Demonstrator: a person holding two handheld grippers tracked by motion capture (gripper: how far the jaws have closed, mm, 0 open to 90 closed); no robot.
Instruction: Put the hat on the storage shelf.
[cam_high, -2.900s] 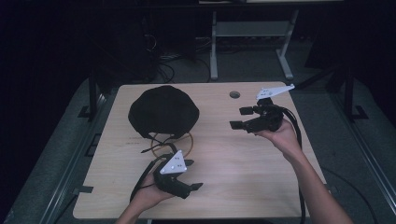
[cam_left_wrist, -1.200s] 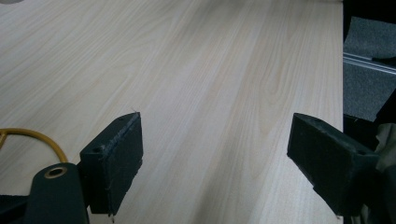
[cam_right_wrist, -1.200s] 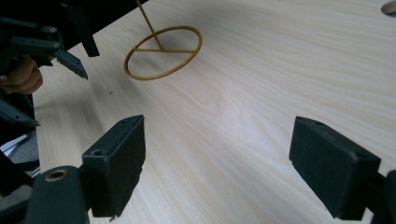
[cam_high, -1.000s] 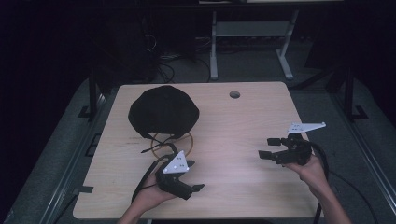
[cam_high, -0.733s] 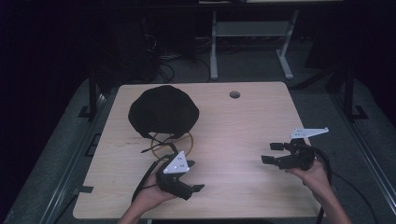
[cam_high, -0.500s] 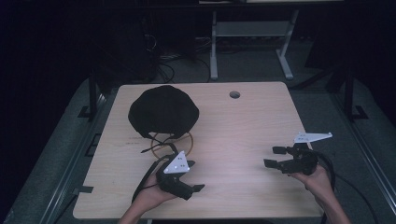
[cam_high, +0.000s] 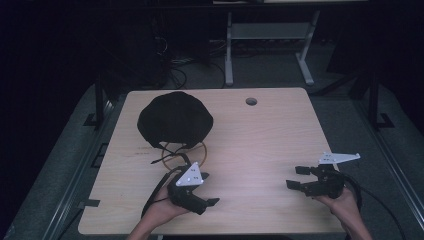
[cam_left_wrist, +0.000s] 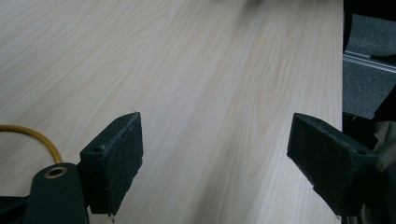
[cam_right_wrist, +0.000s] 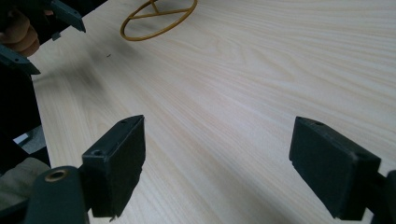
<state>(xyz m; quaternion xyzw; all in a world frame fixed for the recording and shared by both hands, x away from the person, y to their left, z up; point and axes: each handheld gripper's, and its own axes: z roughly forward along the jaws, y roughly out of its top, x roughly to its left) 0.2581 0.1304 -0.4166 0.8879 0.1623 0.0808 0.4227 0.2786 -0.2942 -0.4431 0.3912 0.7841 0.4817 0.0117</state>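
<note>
A pale wooden bench is seen from above. A black cap lies toward its far left, with a yellow ring just beside its near edge. The left gripper is held near the front edge, jaws apart. The right gripper is held at the near right, jaws spread with nothing between them.
</note>
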